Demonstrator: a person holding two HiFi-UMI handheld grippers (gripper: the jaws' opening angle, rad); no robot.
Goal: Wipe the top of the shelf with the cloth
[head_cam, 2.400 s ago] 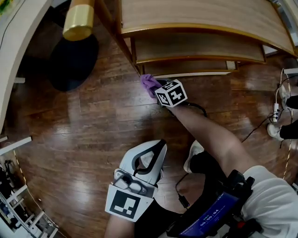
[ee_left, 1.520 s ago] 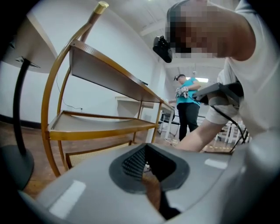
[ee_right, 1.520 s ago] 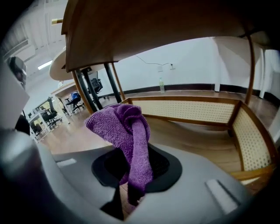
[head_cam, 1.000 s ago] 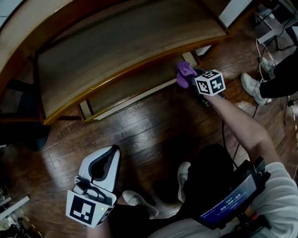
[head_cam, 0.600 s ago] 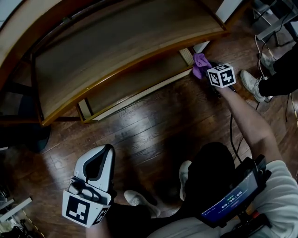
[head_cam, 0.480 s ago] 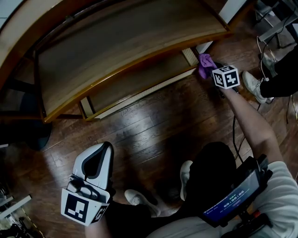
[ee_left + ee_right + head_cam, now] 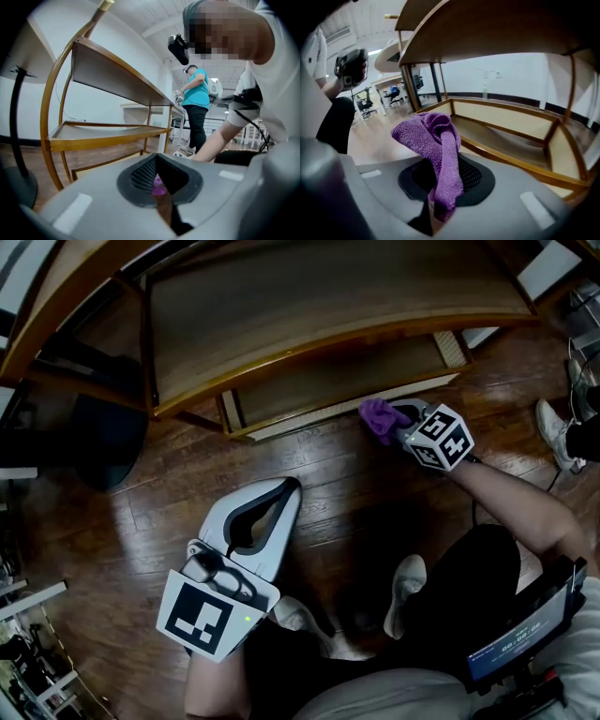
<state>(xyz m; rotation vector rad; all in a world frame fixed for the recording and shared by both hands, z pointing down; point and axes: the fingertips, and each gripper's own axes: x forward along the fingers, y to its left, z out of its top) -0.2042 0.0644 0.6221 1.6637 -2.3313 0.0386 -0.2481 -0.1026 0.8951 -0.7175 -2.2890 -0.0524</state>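
Right claw (image 7: 401, 420) clenched on the purple cloth (image 7: 378, 415), which bunches at its far tip, low beside the bottom tier of the shelf (image 7: 328, 296). Left claw (image 7: 284, 488) closed on nothing, near left.

I read my left gripper (image 7: 159, 180) with jaws together; a sliver of purple cloth (image 7: 159, 187) shows beyond the gap. Wooden shelf (image 7: 108, 135) at left, person in teal (image 7: 196, 93) behind.

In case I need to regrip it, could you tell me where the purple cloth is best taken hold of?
I'd take the cloth by its bunched free end, which stands clear above the right tool clamping its tail; come from the front, opposite that tool.
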